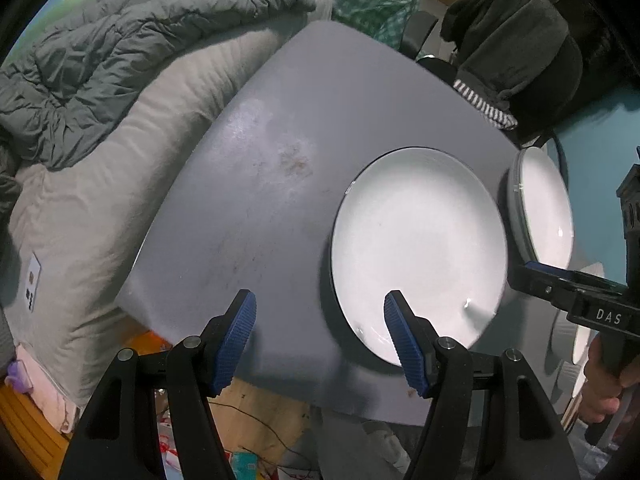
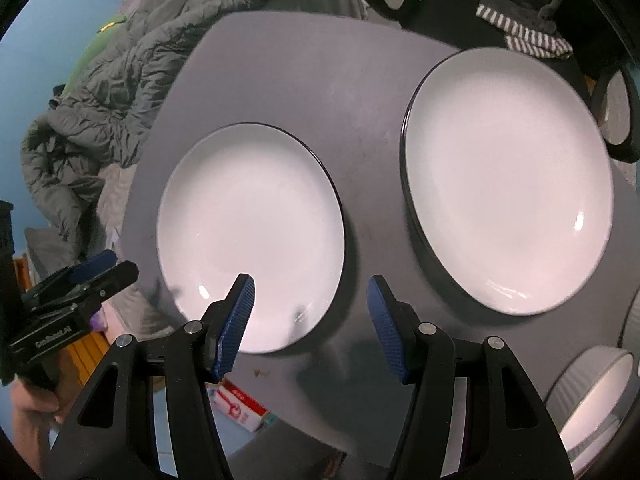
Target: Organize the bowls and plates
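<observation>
Nothing looks stacked yet: two white plates [image 2: 250,236] [image 2: 508,184] and a ribbed bowl [image 2: 592,396] lie apart on the counter [image 2: 304,80], while the left claw [image 1: 320,340] and right claw [image 2: 310,328] gape wide, holding nothing.

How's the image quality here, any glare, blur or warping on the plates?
Left wrist view: the plate is washed out white, its near rim smeared by motion blur, and the table edges bow from the fisheye. Right wrist view: both plates are overexposed with small glints, the left plate casts a shadow rightward, and the bowl is stretched at the edge.
</observation>
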`<state>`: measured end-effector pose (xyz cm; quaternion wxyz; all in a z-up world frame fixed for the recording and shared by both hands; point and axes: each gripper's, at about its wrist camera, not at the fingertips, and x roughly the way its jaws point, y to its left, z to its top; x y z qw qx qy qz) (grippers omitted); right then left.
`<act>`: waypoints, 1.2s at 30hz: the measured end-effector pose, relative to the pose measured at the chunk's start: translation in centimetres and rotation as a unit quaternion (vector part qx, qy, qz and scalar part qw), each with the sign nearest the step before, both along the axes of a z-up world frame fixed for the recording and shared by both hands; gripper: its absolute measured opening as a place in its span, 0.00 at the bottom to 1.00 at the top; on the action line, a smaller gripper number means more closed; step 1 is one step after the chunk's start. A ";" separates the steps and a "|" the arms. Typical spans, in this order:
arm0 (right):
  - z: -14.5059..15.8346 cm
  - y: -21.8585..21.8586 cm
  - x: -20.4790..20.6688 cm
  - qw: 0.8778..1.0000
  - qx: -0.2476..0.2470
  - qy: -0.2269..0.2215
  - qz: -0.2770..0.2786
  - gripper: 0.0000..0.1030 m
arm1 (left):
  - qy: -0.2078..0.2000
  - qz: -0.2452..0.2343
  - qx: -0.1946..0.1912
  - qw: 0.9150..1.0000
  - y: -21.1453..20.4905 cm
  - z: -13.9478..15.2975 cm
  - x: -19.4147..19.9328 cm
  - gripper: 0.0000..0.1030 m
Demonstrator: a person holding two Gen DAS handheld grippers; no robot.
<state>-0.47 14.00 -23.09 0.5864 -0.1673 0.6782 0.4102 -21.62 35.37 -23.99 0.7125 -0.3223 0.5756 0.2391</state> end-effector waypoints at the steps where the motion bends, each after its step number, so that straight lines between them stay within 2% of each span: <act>1: -0.6 0.1 0.1 1.000 -0.004 0.004 -0.003 0.57 | 0.002 -0.003 -0.001 1.000 0.1 -0.3 0.2 0.66; 5: -2.0 0.5 0.4 1.000 -0.004 0.026 -0.011 0.57 | 0.009 -0.002 -0.009 1.000 0.6 -1.9 0.9 0.66; 9: -2.8 1.1 0.6 1.000 -0.012 0.028 -0.005 0.57 | 0.005 0.005 -0.028 1.000 0.9 -2.9 1.4 0.66; 16: -3.6 1.4 1.2 0.999 -0.011 0.043 -0.013 0.57 | 0.015 -0.009 -0.031 0.999 1.2 -3.8 2.8 0.66; 19: -3.7 1.4 1.3 0.999 -0.012 0.039 -0.006 0.49 | 0.016 -0.013 -0.033 0.999 1.2 -4.0 3.3 0.65; 23: -3.9 1.5 1.4 0.999 -0.009 0.049 -0.005 0.38 | 0.014 -0.015 -0.036 0.999 1.2 -4.1 3.9 0.56; 26: -4.1 1.4 1.5 0.999 -0.012 0.050 -0.008 0.36 | 0.014 -0.020 -0.037 0.999 1.3 -4.2 4.1 0.45; 30: -4.1 1.3 1.5 0.999 -0.011 0.048 -0.004 0.30 | 0.016 -0.028 -0.043 0.999 1.1 -4.5 4.4 0.24; 34: -4.2 1.2 1.8 0.999 -0.016 0.049 -0.007 0.18 | 0.013 -0.027 -0.047 0.998 1.0 -4.7 4.5 0.21; 36: -4.3 1.1 1.9 0.999 -0.015 0.050 -0.007 0.16 | 0.010 -0.026 -0.047 0.999 1.1 -4.7 4.4 0.21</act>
